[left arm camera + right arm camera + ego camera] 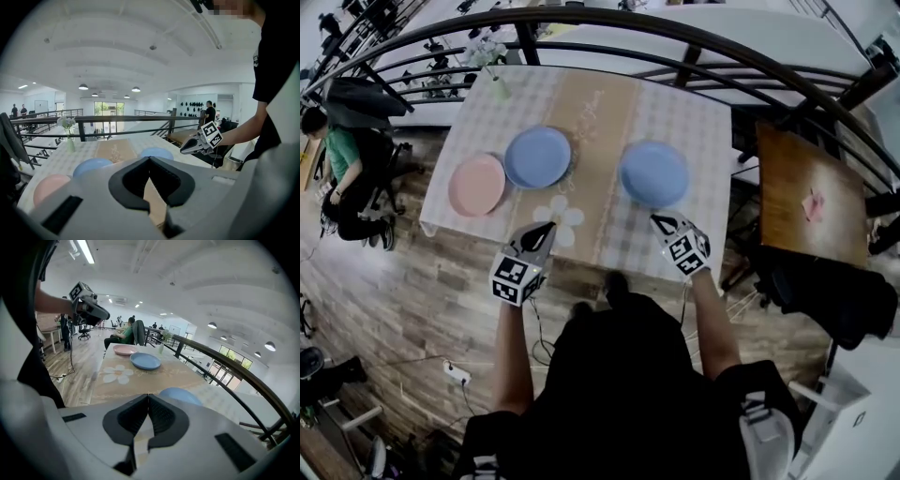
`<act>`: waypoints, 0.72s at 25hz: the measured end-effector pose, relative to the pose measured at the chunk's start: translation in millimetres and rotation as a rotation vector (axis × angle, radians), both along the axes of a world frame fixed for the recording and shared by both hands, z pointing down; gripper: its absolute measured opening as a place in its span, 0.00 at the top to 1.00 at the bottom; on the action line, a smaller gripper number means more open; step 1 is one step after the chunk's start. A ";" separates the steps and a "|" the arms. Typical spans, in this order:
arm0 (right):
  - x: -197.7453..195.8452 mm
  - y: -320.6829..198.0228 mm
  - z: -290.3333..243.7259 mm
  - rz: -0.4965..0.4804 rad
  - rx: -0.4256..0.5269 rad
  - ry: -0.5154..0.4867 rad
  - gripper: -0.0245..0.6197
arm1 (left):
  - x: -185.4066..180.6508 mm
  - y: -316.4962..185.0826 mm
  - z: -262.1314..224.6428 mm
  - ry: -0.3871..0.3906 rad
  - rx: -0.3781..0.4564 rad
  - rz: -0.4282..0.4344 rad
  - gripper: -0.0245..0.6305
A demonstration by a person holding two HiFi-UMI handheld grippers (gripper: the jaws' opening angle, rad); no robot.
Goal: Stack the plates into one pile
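Both jaws pressed together, empty. I've got my left gripper [546, 228] and right gripper [659, 221] poised over the desk's [703, 141] near edge. Pink plate [477, 185] sits left, blue plate [538, 157] just beside it, second blue plate [654, 174] apart on the right. No pile yet.

I see three plates on the table [694, 122]. The left plate [477, 185] lies near the table's left edge. The middle plate [538, 157] is just beside it, a bit further back. The right plate [654, 173] lies well apart, on the right half. A vase [499, 89] stands at the far left corner. The railing [675, 33] runs behind the table. My left gripper [546, 228] is at the near edge before the middle plate, and my right gripper [661, 222] before the right plate.
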State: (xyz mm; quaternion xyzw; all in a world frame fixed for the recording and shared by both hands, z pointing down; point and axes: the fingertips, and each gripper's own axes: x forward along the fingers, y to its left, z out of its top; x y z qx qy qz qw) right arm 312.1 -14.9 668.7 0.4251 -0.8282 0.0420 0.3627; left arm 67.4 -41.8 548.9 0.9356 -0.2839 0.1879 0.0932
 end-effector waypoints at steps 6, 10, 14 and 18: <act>15.3 -18.4 38.2 -0.054 -0.059 0.066 0.91 | -1.4 -2.9 3.1 -0.020 -0.008 -0.062 0.96; 19.6 -29.7 61.4 -0.104 -0.080 0.124 0.90 | -5.0 -1.9 3.3 -0.032 -0.010 -0.107 0.96; 26.8 -37.0 83.7 -0.142 -0.136 0.177 0.83 | -5.2 -3.4 1.2 -0.039 -0.015 -0.144 0.96; 26.8 -41.6 112.0 -0.184 -0.181 0.223 0.82 | -10.6 -1.7 8.8 -0.048 -0.032 -0.178 0.96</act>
